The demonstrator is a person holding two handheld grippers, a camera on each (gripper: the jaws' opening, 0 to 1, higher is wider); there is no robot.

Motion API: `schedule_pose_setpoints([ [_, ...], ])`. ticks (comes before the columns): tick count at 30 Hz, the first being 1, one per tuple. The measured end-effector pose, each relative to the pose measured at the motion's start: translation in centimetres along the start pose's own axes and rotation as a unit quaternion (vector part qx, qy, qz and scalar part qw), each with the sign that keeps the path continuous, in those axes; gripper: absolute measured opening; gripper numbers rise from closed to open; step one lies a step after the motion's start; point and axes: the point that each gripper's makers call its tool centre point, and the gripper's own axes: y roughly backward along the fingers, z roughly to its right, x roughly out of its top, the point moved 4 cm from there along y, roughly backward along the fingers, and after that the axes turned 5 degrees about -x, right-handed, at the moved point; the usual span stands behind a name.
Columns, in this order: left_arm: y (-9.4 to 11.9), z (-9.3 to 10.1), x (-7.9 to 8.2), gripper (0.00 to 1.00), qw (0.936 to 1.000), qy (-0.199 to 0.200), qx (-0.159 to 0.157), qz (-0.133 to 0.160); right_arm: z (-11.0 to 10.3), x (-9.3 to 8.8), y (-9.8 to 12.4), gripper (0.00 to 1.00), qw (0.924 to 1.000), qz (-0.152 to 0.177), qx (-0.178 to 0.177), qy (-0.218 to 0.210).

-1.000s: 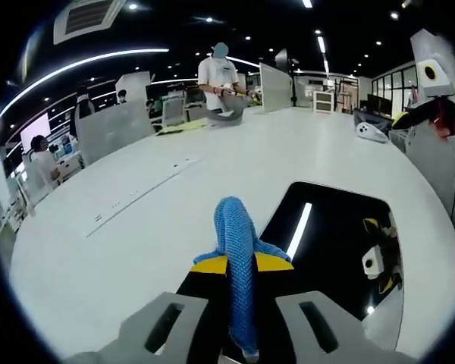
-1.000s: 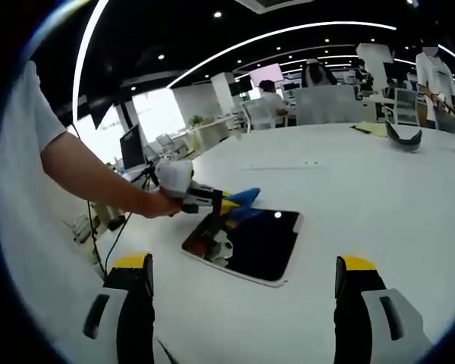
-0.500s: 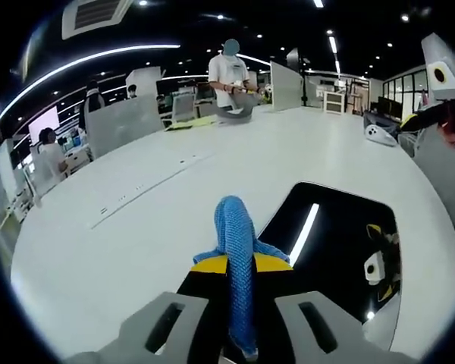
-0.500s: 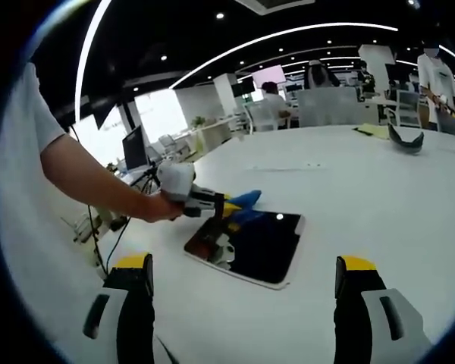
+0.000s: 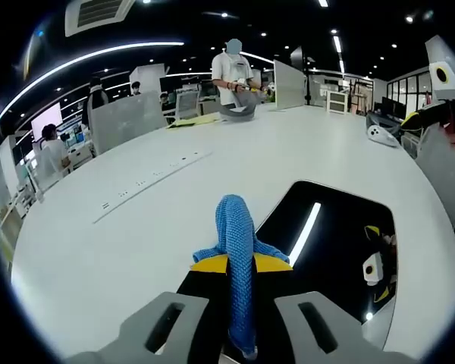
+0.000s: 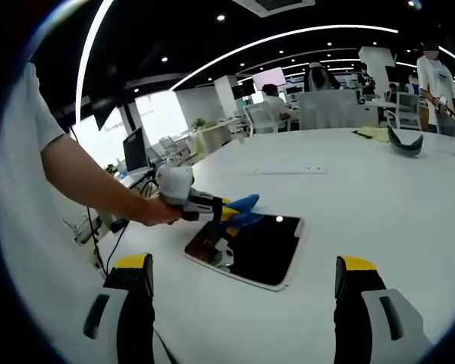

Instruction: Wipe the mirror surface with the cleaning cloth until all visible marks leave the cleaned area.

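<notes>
A blue cleaning cloth [image 5: 236, 262] is pinched between the yellow-tipped jaws of my left gripper [image 5: 240, 267], its loose end sticking up over the near left corner of the mirror [image 5: 334, 243]. The mirror lies flat on the white table and reflects ceiling lights and a gripper. In the right gripper view the mirror [image 6: 262, 246] sits mid-table, with the left gripper [image 6: 226, 214] and the blue cloth [image 6: 241, 203] above its left edge, held by a person's hand [image 6: 155, 214]. My right gripper [image 6: 243, 274] stands wide open, well short of the mirror, with nothing between its jaws.
The white table [image 5: 121, 243] stretches wide around the mirror. A power strip slot [image 5: 152, 182] runs across it at the left. A person [image 5: 233, 72] stands at the far side with a grey object [image 6: 404, 140]. Monitors and cables [image 6: 129, 152] lie off the table's left edge.
The left gripper with the cloth has drifted slightly forward over the mirror's edge. The right gripper stays open and still.
</notes>
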Motion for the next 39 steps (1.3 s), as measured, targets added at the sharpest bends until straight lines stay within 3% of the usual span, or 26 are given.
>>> schedule_pose_setpoints([
  [39,2.6,2.5,-1.7,0.07,1.0000,0.002,0.002,0.001,-0.2,0.1,0.3,1.00,0.9999,0.011,0.004,-0.002],
])
